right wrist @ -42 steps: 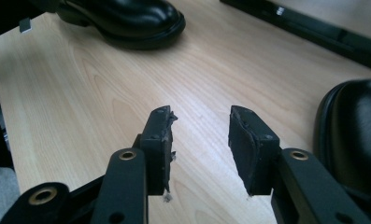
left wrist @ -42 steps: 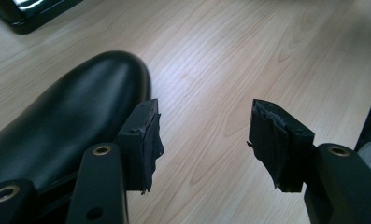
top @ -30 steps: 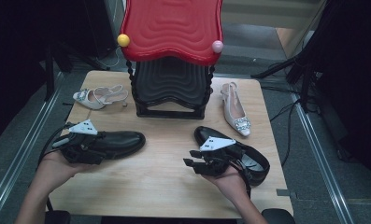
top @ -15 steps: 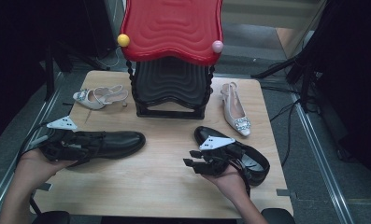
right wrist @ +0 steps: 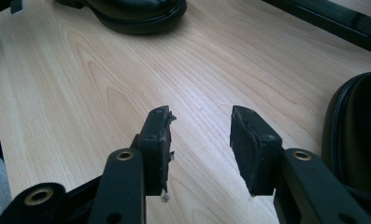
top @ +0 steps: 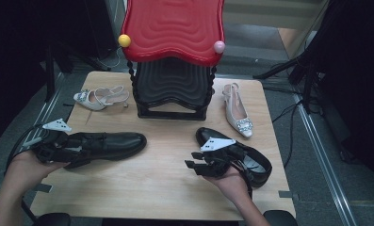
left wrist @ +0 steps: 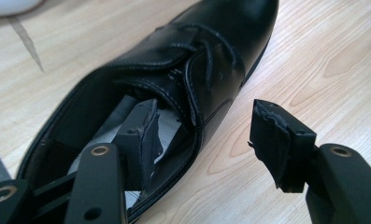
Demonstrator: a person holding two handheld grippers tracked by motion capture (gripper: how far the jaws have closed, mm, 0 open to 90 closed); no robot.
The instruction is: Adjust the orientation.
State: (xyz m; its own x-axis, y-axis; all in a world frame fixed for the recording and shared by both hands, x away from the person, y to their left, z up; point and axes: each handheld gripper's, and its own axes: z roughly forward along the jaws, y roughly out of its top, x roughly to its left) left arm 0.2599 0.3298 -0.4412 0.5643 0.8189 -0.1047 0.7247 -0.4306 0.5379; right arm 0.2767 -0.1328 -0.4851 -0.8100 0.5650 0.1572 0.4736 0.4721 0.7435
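Left to right, each gripper works on one black shoe. Left gripper: jaws about half open, straddling the side wall of the left black shoe; one jaw sits inside the shoe opening, the other outside over the wood, and the pads do not visibly press the leather. This shoe lies near the left edge of the tabletop, toe toward the centre. Right gripper: jaws wide apart over bare wood, nothing between them, having just been opening further. It is held just beside the right black shoe, which lies near the front right corner; in the right gripper view the shoe's heel rim shows at the right side.

Progress, as judged: the work appears to be carrying the shoes to the rack at the middle of the back edge. Nothing rests on its visible shelves, so the job looks barely begun. The left shoe is about to be gripped; the right one is not yet taken.

Count: two black shoes; two pale heeled shoes, one near the back left corner, one near the right edge beside the rack; one rack with a red top shelf; two grippers.
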